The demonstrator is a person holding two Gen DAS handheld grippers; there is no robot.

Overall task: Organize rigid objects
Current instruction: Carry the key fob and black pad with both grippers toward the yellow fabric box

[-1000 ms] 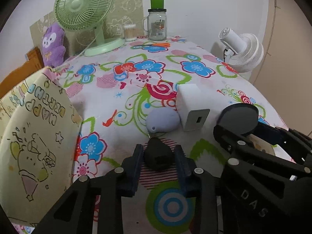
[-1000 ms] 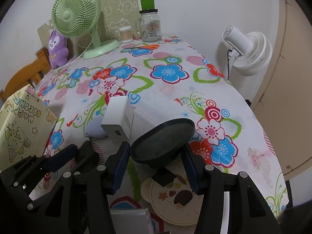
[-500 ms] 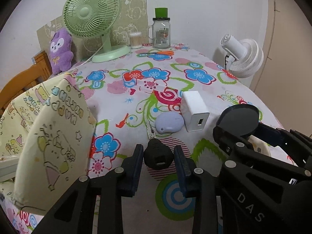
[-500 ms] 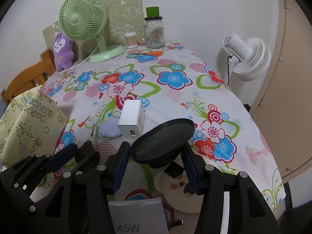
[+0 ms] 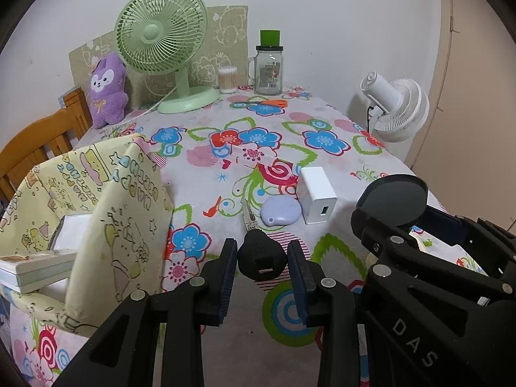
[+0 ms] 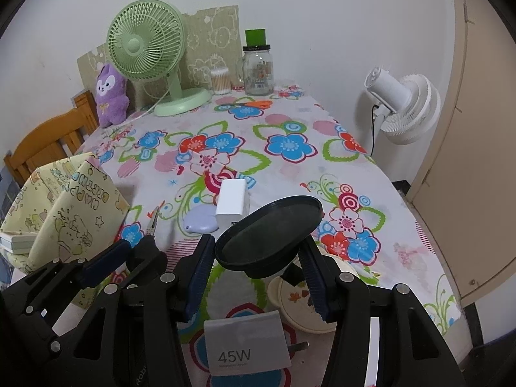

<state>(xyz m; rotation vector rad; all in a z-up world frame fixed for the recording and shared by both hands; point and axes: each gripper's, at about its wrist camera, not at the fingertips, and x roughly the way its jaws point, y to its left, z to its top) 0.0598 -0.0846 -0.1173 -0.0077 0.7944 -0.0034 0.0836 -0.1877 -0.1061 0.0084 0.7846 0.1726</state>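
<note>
Both grippers had risen off the desk with their loads: the left gripper (image 5: pixel 262 266) clenched on the key (image 5: pixel 260 256), the right gripper (image 6: pixel 258 262) grasping the black lid (image 6: pixel 269 230). Both objects hung above the desk's near edge, ready for the bag (image 5: pixel 106 206) at its left edge.

This is a room in a home, likely a dining corner. A table under a flowered tablecloth (image 5: pixel 245 119) carries a green desk fan (image 5: pixel 163 37), a purple plush toy (image 5: pixel 106 90), a glass mug jar (image 5: pixel 268 71) and cotton swabs (image 5: pixel 228 79). A wooden chair (image 5: pixel 38 145) and a white standing fan (image 5: pixel 398 109) flank it against plain walls.
</note>
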